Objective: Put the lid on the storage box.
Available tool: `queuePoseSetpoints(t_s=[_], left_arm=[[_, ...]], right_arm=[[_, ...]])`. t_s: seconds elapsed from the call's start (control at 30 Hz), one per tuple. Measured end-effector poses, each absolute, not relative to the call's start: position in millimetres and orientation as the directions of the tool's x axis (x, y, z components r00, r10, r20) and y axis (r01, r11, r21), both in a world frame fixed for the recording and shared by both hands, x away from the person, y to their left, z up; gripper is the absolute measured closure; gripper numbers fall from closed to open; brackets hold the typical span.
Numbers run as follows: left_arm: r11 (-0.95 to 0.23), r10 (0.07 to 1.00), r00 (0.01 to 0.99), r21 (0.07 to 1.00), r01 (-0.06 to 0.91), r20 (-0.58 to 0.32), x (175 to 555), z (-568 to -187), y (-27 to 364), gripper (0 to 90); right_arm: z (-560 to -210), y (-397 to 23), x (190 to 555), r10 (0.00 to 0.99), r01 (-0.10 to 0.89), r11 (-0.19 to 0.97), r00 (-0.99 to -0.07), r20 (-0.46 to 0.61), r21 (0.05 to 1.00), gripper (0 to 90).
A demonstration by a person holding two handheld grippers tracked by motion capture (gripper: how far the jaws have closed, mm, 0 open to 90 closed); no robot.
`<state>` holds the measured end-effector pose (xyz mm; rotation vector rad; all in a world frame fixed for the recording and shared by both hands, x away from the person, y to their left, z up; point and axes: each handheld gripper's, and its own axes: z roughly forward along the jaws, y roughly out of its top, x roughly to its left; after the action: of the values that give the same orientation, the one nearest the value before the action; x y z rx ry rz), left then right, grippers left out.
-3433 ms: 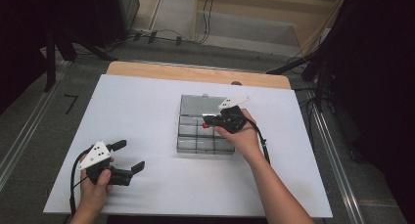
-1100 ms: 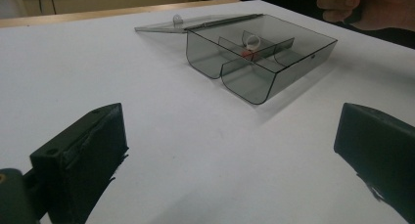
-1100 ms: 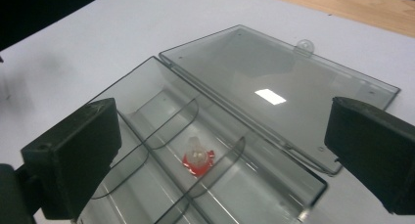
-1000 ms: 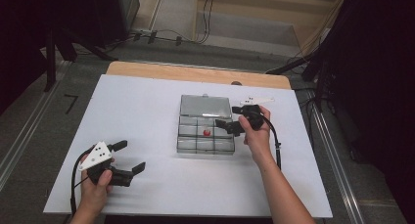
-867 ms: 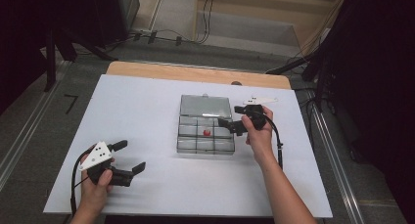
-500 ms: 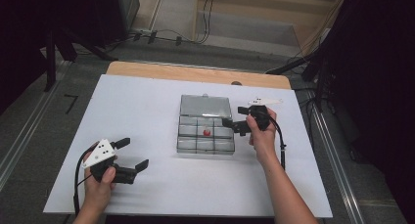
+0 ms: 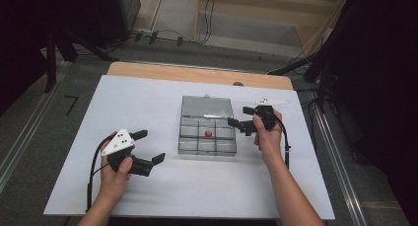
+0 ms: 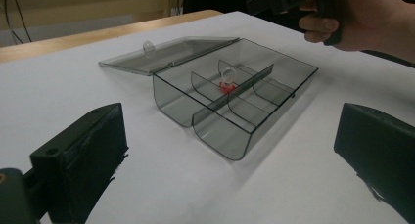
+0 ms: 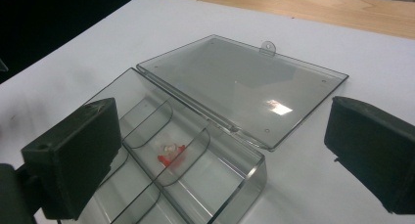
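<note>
High view, box: a clear compartment box (image 7: pixel 207 132) sat near the middle of the white table (image 7: pixel 148 97), its lid (image 7: pixel 206 107) folded flat open on the far side.
High view, red item: a small red piece (image 7: pixel 208 133) lay in the middle compartment of the box's far row.
High view, right gripper: the right gripper (image 7: pixel 238 116) hovered at the box's right edge, jaws parted with nothing between them.
High view, left gripper: the left gripper (image 7: pixel 149 147) was held well left of the box, jaws spread wide and empty.
High view, writing: a dark mark (image 7: pixel 72 104) shaped like a 7 showed on the grey floor left of the table; no brand or label was readable.
Left gripper view, extra detail: the curved walls of the box (image 8: pixel 235 104) and a clear ring-like top on the red piece (image 8: pixel 226 85); the other hand (image 8: pixel 357 23) was beyond the box.
Right gripper view, extra detail: a small round tab (image 9: pixel 267 47) on the lid's free edge, and a whitish part atop the red piece (image 9: pixel 170 152).
Both gripper views, writing: none could be read.
</note>
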<state>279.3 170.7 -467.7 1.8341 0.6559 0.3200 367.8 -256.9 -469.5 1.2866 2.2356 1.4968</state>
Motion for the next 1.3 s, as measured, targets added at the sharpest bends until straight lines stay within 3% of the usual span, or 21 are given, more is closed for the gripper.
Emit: queuePoseSetpoints(t_s=[1.3], left_arm=[[-0.233,0.576,0.804,0.912,0.339,-0.151,379,-456,114,0.0]], right_arm=[[-474,-257,379,0.728,0.586,0.116,-0.6,0.332,0.802,0.0]])
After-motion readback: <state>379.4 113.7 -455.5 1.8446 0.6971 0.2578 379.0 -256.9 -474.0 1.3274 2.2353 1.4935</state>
